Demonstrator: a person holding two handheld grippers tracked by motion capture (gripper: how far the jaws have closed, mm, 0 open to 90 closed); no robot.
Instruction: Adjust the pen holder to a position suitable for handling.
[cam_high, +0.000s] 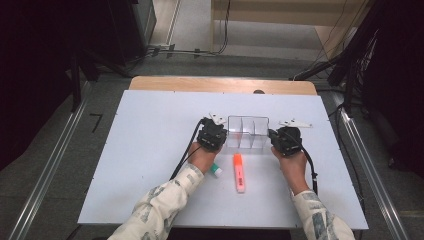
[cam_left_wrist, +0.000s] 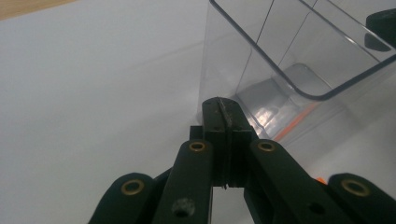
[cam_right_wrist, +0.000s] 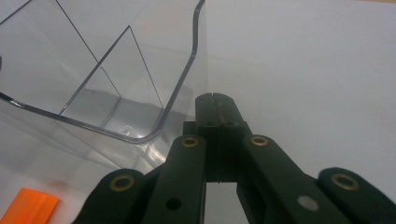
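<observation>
Flanking the clear box (cam_high: 248, 133) near the table's (cam_high: 150, 150) far edge, your left gripper (cam_high: 212, 136) and right gripper (cam_high: 285, 139) sit clenched empty at its short ends.

Clear glossy plastic organizer (cam_high: 248, 132); matt white tabletop (cam_high: 150, 150); matt black claws

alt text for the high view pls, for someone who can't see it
A person's two hands each hold a black two-jaw gripper, the left gripper and right gripper at either end of a clear plastic divided box on a white table. Both grippers' jaws are shut. An orange highlighter lies nearer the person, between the forearms.
</observation>
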